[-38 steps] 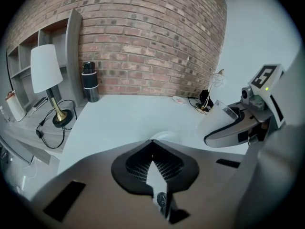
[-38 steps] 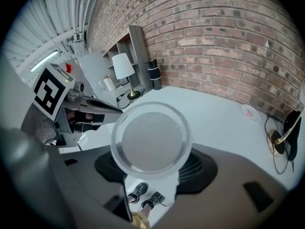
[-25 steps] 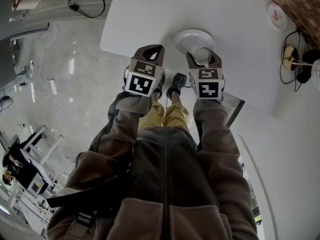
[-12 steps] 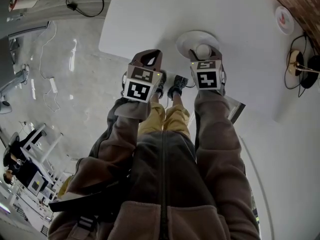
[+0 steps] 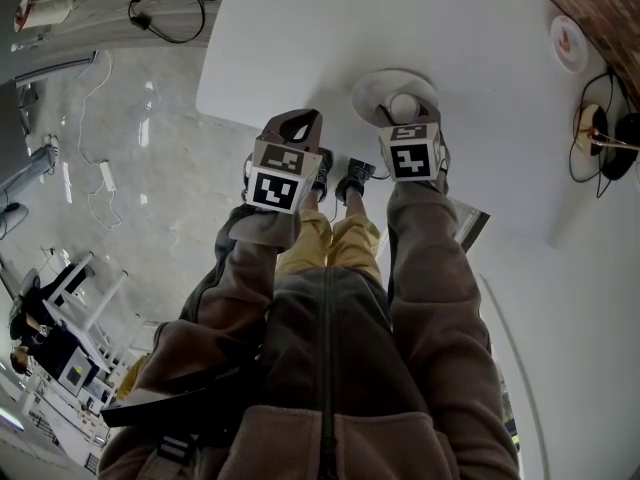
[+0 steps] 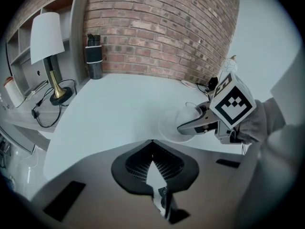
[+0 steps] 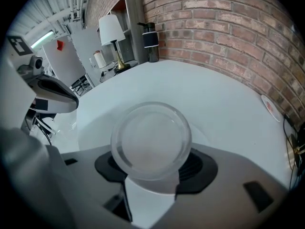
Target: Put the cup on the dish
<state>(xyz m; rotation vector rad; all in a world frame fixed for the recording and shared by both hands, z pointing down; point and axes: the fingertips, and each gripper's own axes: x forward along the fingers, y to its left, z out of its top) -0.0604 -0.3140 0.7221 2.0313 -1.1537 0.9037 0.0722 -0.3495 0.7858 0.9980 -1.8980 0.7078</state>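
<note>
A broad white table (image 5: pixel 300 38) spreads ahead of both grippers, with a brick wall (image 6: pixel 162 27) along its far side. The left gripper (image 6: pixel 152 144) hangs at the table's near edge, its jaws drawn together at the tips with nothing between them. Far ahead of it and to its left stands a lamp (image 6: pixel 47 42), with a dark bottle (image 6: pixel 94 56) just right of the lamp, near the wall. The right gripper (image 7: pixel 152 168), just to the right of the left one, has its jaws set wide and closed on a clear cup (image 7: pixel 151 140). A white dish (image 5: pixel 372 90) lies on the table directly under the right gripper's jaws. The cup stands upright, mouth up, between those jaws and over the dish's middle. Whether its base touches the dish cannot be told.
</note>
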